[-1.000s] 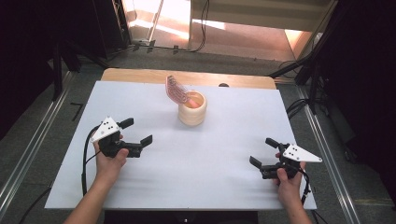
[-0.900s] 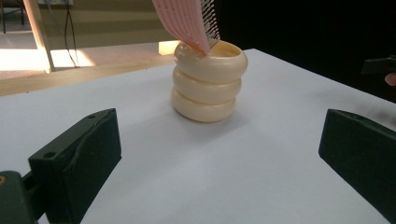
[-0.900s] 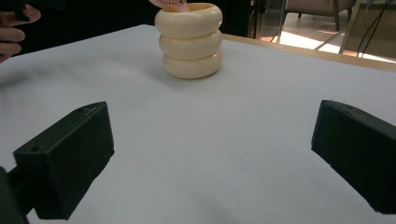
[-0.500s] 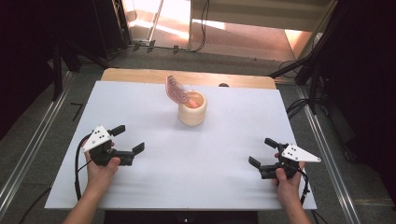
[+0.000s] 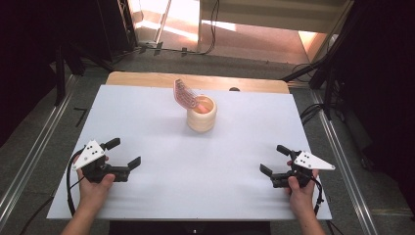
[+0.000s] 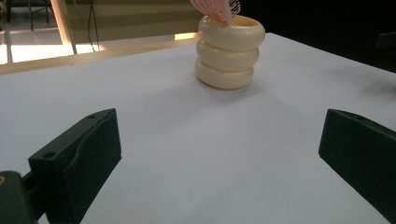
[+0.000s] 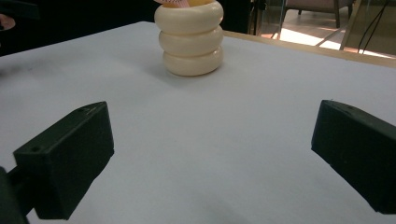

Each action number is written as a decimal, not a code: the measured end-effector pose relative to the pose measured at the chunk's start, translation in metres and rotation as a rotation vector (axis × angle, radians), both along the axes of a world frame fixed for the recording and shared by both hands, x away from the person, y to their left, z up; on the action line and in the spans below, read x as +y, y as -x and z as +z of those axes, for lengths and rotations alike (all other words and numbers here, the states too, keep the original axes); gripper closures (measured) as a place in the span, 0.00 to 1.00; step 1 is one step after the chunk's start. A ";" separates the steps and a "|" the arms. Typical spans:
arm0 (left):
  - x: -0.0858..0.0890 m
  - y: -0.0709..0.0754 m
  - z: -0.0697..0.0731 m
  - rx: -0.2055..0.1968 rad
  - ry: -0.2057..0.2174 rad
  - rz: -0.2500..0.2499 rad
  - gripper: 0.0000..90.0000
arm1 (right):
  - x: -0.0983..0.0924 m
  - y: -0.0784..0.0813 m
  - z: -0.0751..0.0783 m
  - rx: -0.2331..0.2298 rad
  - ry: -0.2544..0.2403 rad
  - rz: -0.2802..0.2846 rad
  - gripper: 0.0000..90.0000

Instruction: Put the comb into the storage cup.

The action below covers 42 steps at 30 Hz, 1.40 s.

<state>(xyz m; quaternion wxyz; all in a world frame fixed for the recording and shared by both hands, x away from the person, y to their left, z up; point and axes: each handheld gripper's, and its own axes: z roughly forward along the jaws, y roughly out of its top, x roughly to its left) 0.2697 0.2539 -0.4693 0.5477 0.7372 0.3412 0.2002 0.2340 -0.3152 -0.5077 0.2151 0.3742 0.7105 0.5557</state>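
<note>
A cream ribbed cup (image 5: 201, 115) of three stacked rings stands on the white table (image 5: 195, 156), a little beyond its middle. A pink ridged piece (image 5: 184, 95) leans out of the cup toward the far left. The cup (image 6: 229, 51) also rises ahead in the left gripper view, and the cup (image 7: 190, 38) in the right gripper view. My left gripper (image 5: 123, 153) rests open near the front left of the table, nothing between its jaws. My right gripper (image 5: 274, 159) sits open near the front right, also holding nothing.
A wooden strip (image 5: 147, 78) runs along the table's far edge. Metal rails (image 5: 29, 161) flank the table on both sides. Cables (image 5: 313, 112) lie on the floor at the right.
My left gripper has drawn back toward the front left edge of the table. The right gripper has stayed in place, and the cup has not moved.
</note>
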 end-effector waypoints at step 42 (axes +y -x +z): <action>0.072 0.026 -0.022 0.051 0.034 0.122 0.00 | -0.013 -0.005 -0.007 0.023 -0.067 -0.048 0.00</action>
